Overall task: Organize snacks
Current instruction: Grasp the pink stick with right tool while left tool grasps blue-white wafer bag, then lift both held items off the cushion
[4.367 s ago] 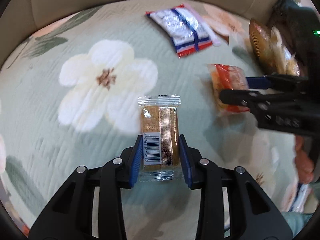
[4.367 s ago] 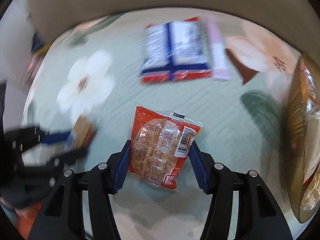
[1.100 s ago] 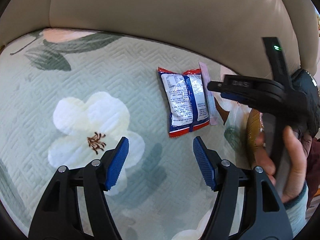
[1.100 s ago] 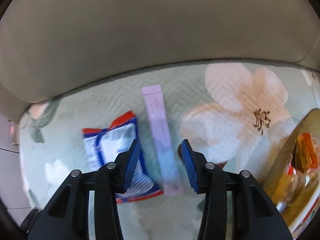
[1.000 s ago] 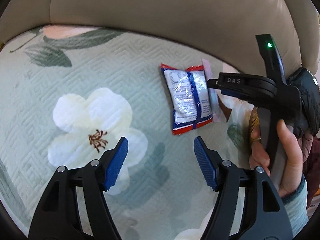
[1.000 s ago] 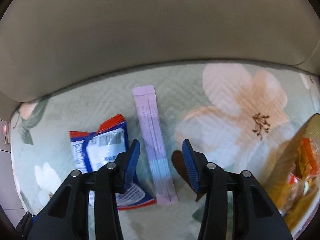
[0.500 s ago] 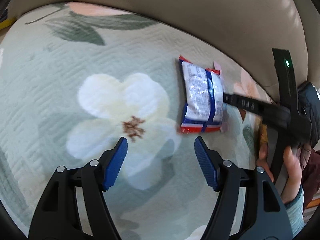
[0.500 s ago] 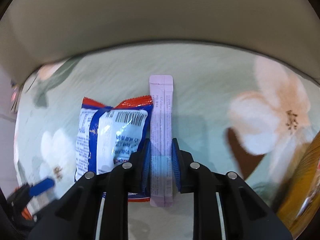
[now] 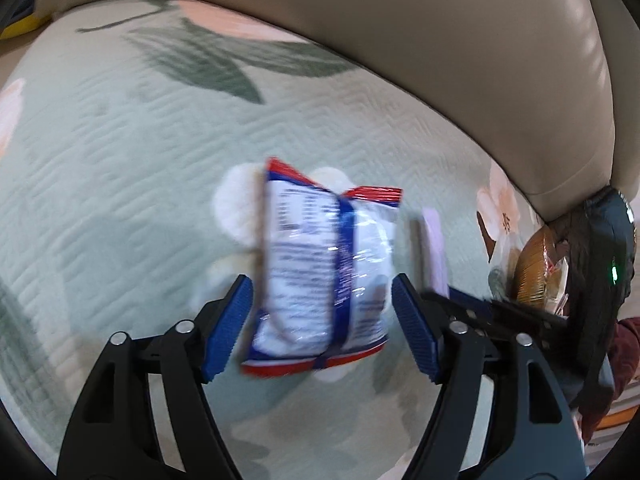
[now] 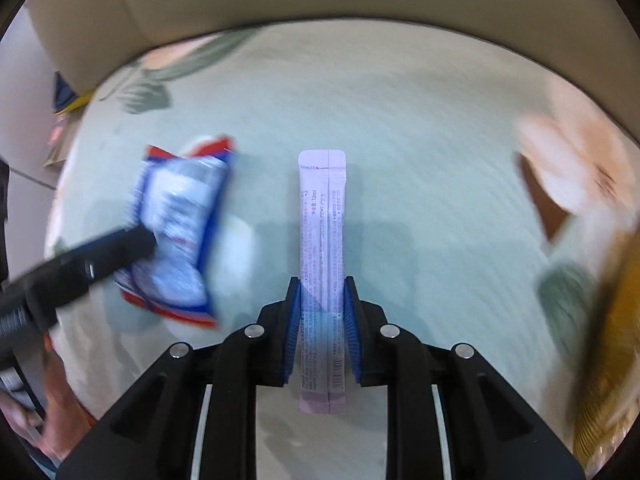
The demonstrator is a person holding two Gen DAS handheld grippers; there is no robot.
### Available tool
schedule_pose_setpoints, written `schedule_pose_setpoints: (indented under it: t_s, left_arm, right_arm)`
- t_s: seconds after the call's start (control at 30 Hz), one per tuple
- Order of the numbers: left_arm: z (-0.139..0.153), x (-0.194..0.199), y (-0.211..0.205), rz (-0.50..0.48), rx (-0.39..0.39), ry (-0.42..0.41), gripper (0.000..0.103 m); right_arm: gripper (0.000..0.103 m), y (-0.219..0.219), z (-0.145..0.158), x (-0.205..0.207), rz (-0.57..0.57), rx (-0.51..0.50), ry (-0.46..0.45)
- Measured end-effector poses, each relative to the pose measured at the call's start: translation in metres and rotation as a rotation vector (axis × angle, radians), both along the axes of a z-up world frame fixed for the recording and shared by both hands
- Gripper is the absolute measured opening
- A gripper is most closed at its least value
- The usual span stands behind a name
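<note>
Quilted floral cover [image 9: 120, 152] meets beige cushion [image 9: 440, 40]; left jaws apart, right jaws clamp lilac sachet [image 10: 322, 240].

A pale green quilted sofa cover [image 9: 120, 168] with big white and peach flowers carries everything here. At its right edge sits a golden-brown basket [image 9: 532, 268] of snacks. Tan sofa cushions [image 9: 440, 40] rise along the back.

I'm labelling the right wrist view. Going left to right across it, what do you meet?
The left gripper's black finger → blue, white and red snack packet → lilac stick sachet, pinched in the right gripper → pale peach flower print → blurred golden basket rim.
</note>
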State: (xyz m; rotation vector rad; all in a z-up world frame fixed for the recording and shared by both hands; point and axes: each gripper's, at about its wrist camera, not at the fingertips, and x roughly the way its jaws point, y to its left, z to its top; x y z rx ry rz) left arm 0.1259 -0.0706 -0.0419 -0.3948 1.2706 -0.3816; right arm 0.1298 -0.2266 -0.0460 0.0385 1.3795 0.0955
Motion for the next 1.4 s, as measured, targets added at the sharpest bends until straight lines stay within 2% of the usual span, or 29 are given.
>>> schedule_pose_setpoints:
  t_s: [0.03,0.1,0.13,0.2,0.27,0.3,0.4,0.5,0.6,0.63,0.7,0.83,0.93,0.97,1.13,1.2,1.23,1.33,1.4]
  left_arm:
    - [-0.001,0.002,-0.006,-0.009,0.024,-0.001,0.076]
    - [-0.004,0.006,-0.027,-0.035,0.132,-0.026,0.077]
    - [-0.004,0.005,-0.031,-0.04,0.162,-0.038,0.076]
    - [-0.005,0.003,-0.042,-0.055,0.251,-0.059,0.07]
    - [-0.002,-0.003,-0.046,-0.089,0.288,-0.089,0.062]
    - [-0.001,-0.007,-0.043,-0.102,0.287,-0.087,0.058]
    - [0.001,-0.02,-0.03,-0.107,0.277,-0.064,0.057]
    - [0.004,-0.034,-0.014,-0.106,0.247,-0.046,0.057]
    - [0.004,-0.048,-0.006,-0.093,0.219,-0.046,0.057]
    - [0.002,-0.053,-0.002,-0.09,0.209,-0.046,0.058]
    - [-0.005,-0.063,-0.001,-0.089,0.194,-0.046,0.058]
    - [0.001,-0.07,0.002,-0.133,0.23,-0.075,0.062]
    - [-0.003,-0.074,0.004,-0.144,0.164,-0.041,0.072]
    - [-0.004,-0.075,0.005,-0.143,0.164,-0.039,0.073]
    - [-0.003,-0.085,0.003,-0.158,0.222,-0.048,0.08]
    - [-0.005,-0.087,-0.005,-0.178,0.286,-0.068,0.076]
    - [-0.005,-0.087,-0.009,-0.184,0.302,-0.076,0.07]
    - [-0.001,-0.088,-0.015,-0.189,0.321,-0.117,0.055]
    - [0.0,-0.087,-0.013,-0.184,0.325,-0.128,0.053]
  right_arm:
    - [0.02,-0.007,0.0,-0.007,-0.018,-0.018,-0.001]
    - [0.021,-0.018,-0.003,-0.017,-0.045,-0.016,0.007]
    - [0.021,-0.021,-0.005,-0.021,-0.053,-0.003,0.01]
    - [0.022,-0.022,-0.005,-0.024,-0.064,0.002,0.005]
    - [0.029,-0.018,-0.007,-0.023,-0.074,0.006,0.01]
    - [0.033,-0.022,-0.009,-0.022,-0.076,0.014,0.014]
    - [0.045,-0.018,-0.011,-0.018,-0.064,0.021,0.019]
    - [0.046,-0.004,-0.012,-0.015,-0.042,-0.036,0.003]
    - [0.04,0.006,-0.012,-0.018,-0.033,-0.081,-0.014]
    - [0.028,0.003,-0.011,-0.021,-0.038,-0.087,-0.021]
    - [0.02,0.008,-0.009,-0.024,-0.045,-0.078,-0.035]
    - [0.02,0.005,-0.01,-0.043,-0.07,-0.057,-0.031]
    - [0.02,0.006,-0.007,-0.054,-0.075,-0.056,-0.029]
    - [0.02,0.008,-0.008,-0.056,-0.076,-0.05,-0.024]
    - [0.024,0.011,-0.011,-0.072,-0.084,-0.039,-0.009]
    - [0.024,0.012,-0.011,-0.077,-0.09,-0.032,-0.002]
    - [0.024,0.008,-0.01,-0.084,-0.093,-0.031,-0.001]
    - [0.025,0.0,-0.005,-0.104,-0.11,-0.021,0.003]
    - [0.026,-0.001,-0.004,-0.109,-0.119,-0.019,0.003]
